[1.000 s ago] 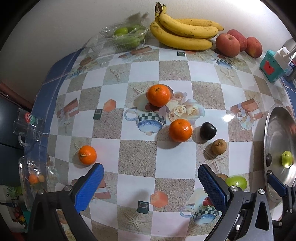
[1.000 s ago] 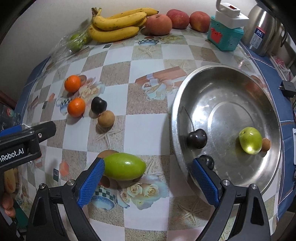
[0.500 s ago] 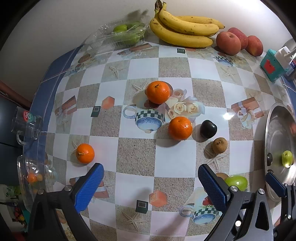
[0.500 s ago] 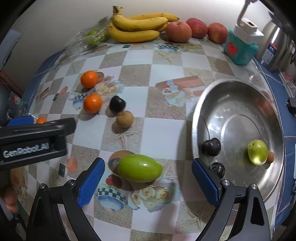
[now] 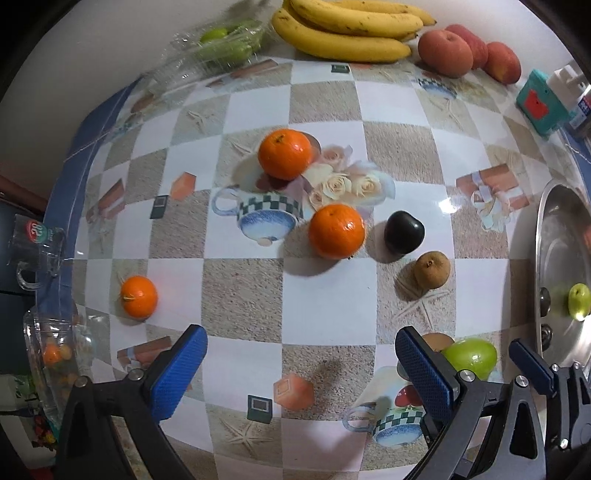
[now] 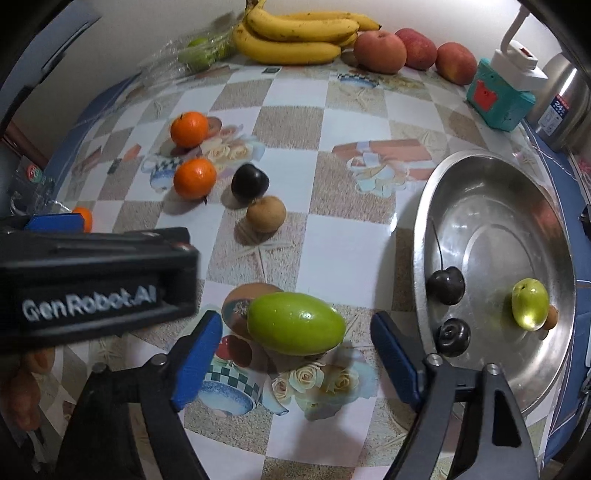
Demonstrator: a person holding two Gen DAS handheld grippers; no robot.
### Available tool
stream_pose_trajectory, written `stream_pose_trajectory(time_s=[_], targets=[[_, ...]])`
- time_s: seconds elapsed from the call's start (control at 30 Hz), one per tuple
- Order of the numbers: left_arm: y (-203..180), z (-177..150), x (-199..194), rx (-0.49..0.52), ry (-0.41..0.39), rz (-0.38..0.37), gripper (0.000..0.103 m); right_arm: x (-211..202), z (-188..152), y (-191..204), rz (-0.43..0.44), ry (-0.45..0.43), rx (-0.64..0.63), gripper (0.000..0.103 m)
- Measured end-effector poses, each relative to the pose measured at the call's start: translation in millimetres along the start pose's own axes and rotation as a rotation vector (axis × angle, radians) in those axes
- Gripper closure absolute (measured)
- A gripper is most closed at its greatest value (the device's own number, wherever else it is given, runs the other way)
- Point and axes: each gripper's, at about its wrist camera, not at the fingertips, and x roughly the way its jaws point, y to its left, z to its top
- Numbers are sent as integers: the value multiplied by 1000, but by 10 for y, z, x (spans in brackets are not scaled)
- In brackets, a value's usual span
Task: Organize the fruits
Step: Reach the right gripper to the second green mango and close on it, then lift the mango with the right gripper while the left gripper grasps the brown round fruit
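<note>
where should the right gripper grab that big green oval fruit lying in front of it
Grip the green fruit across its narrow middle, coming in from the near side with the open right gripper. It lies on its side, long axis slanting across the jaws, so turning the wrist slightly would probably square the fingers to its flanks.

Both wrist views look steeply down on the bench, facing the back wall. The right view sits nearer; both share the oranges and bananas.

2 cherries in bowl
</note>
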Motion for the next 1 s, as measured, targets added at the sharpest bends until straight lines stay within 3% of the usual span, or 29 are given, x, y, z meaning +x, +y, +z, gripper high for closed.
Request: stream_pose_trajectory(time_s=[0.1, 0.17, 0.4, 0.47, 0.53, 0.73, 1.0], targets=[[-38, -10, 29, 6, 8, -12, 0, 38, 0, 4, -6, 4, -4, 21], [-58, -17, 55, 10, 15, -12, 0, 55, 7, 7, -10, 1, -3, 30], [-13, -29, 150, -11, 37, -17, 0, 98, 36, -32, -13, -3, 11, 31], [13, -23, 162, -20, 38, -21, 0, 113, 40, -17, -14, 0, 2, 41], [46, 1, 183, -24, 39, -24, 0, 112, 49, -9, 0, -3, 2, 44], [130, 9, 223, -34, 41, -33, 0, 104, 62, 4, 0, -16, 10, 45], [283, 29, 192, -120, 15, -83, 0, 3, 79, -74, 4, -47, 39, 46]])
